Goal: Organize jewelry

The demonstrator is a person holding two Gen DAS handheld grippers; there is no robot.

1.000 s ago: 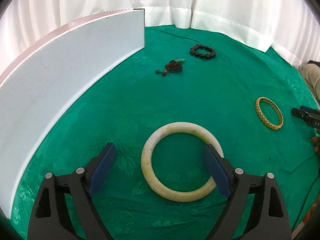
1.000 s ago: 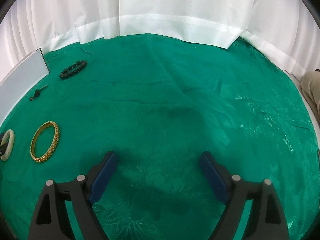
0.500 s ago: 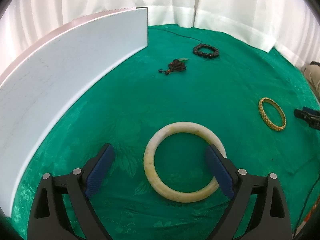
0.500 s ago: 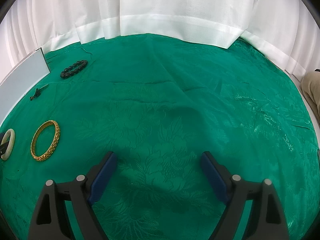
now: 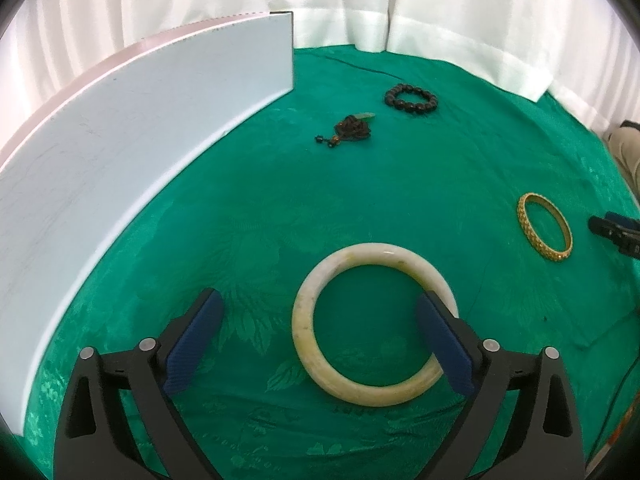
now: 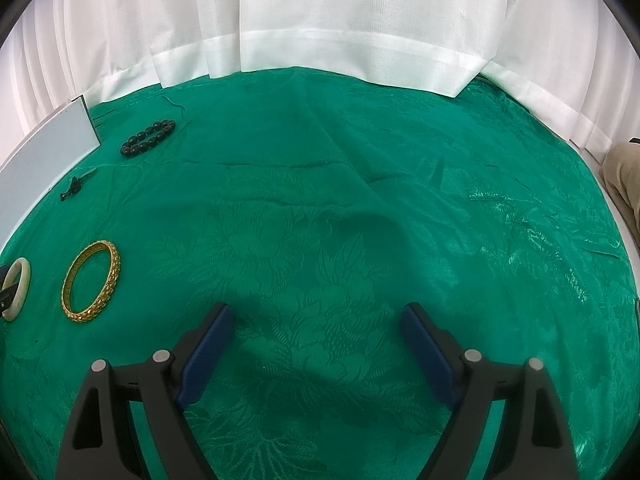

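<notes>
A cream jade bangle (image 5: 316,292) lies flat on the green cloth under my left gripper (image 5: 320,316), whose jaws are opening. Its right finger (image 5: 444,344) overlaps the bangle's right side; the left pad stands well clear, so nothing is gripped. A gold bangle (image 5: 544,226) lies to the right, a dark bead bracelet (image 5: 411,99) and a small dark tassel pendant (image 5: 350,130) farther back. My right gripper (image 6: 316,336) hovers open over bare cloth, with the gold bangle (image 6: 92,282) and the cream bangle (image 6: 18,288) far to its left.
A white box wall (image 5: 120,152) curves along the left side. White curtains (image 6: 320,20) hang behind the green cloth (image 6: 360,200). A person's beige trouser leg (image 6: 624,176) shows at the right edge. The right gripper's tip (image 5: 616,232) shows at the far right.
My left gripper's jaws have spread a little wider around the cream bangle, which stays flat on the cloth. The right gripper has not moved.
</notes>
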